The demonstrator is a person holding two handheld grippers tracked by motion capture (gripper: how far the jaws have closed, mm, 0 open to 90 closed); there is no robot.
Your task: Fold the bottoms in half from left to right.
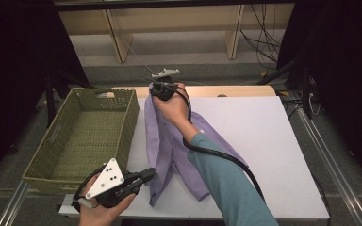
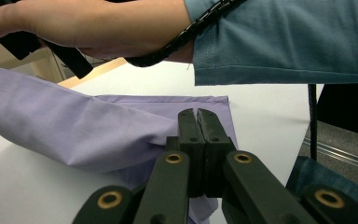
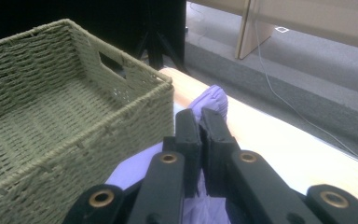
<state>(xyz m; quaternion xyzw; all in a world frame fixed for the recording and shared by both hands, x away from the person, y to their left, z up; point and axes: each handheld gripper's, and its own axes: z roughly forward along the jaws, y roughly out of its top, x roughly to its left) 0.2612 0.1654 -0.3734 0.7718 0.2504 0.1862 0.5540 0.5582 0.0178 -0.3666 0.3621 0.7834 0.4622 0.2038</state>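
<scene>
— How many things do I count on the table, please?

— I count one lilac cloth (image 1: 174, 150), one woven basket (image 1: 122, 129) and two grippers. The cloth lies on the white table (image 1: 273, 155), from about the centre toward 7 o'clock, and its far end is lifted up at 12 o'clock. The basket stands at 9 o'clock from the cloth, just beside it, and I see nothing inside it.

— And the tools, how are they?

— My right gripper (image 1: 156, 88) is at the far edge, at 12 o'clock. Its jaws are pressed together and they pinch the top end of the cloth; in the right gripper view a fold of lilac fabric (image 3: 212, 100) comes out past the tips. My left gripper (image 1: 148, 174) is at 7 o'clock, near the front edge. Its jaws are also pressed together, and in the left gripper view the cloth (image 2: 88, 130) is gathered between them, so it pinches the near end.

— Does something stand in the way?

— My right forearm in the teal sleeve (image 1: 226, 183) crosses over the cloth from 5 o'clock and covers a part of it. A black cable (image 1: 226, 157) trails along this arm. The basket wall is close to the left side of the cloth. Behind the table I see a grey floor with some loose cables (image 1: 264, 37) and pale wooden legs (image 1: 233, 33).
</scene>
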